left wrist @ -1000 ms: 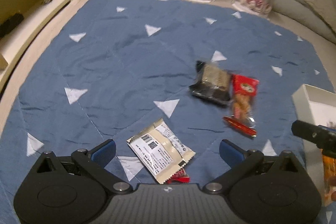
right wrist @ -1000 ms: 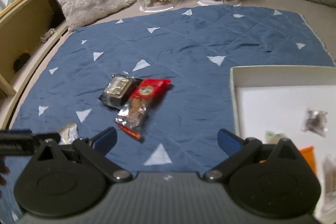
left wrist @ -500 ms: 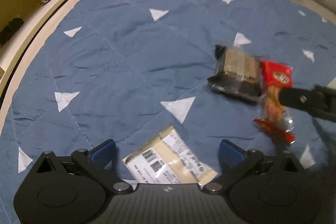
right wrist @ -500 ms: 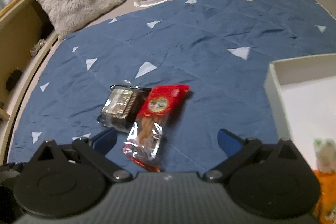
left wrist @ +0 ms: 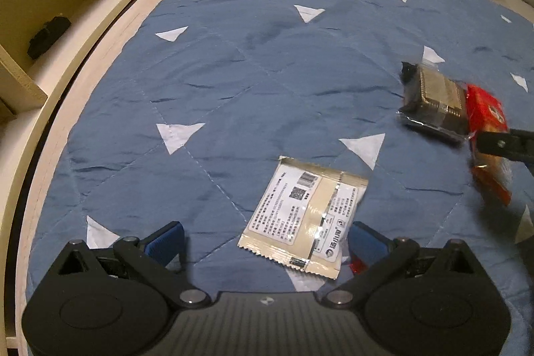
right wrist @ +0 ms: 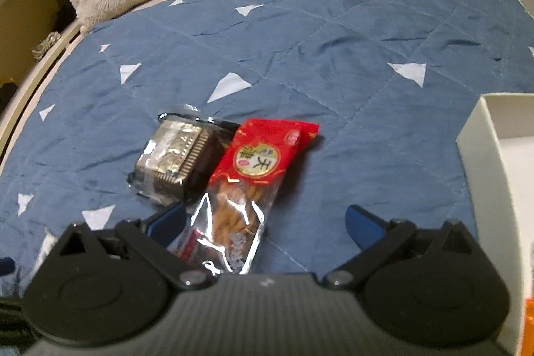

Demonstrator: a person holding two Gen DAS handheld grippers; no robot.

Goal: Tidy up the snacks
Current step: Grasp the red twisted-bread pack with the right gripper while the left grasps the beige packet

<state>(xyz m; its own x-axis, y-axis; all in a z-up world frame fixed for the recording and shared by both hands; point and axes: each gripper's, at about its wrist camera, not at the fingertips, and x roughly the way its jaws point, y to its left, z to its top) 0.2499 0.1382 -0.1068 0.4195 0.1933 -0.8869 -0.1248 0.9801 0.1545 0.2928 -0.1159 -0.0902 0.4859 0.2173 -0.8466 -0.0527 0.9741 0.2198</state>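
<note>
Right gripper: jaws wide apart, around red snack bag.
Left gripper: spread wide, nothing held.
Risk: closing may also catch dark cake pack, touching it mid-blanket.

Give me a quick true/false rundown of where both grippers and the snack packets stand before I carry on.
1. The left gripper is open with the cream packet lying between its fingers. True.
2. The right gripper is shut on the red snack packet. False: it is open, and the packet lies on the blue quilt with its clear lower end between the fingers.
3. The dark wrapped snack lies against the red packet's left side. True.
4. The red packet is already in the white box. False: it is on the quilt, left of the box.
5. The cream packet lies printed-label side up. True.
</note>
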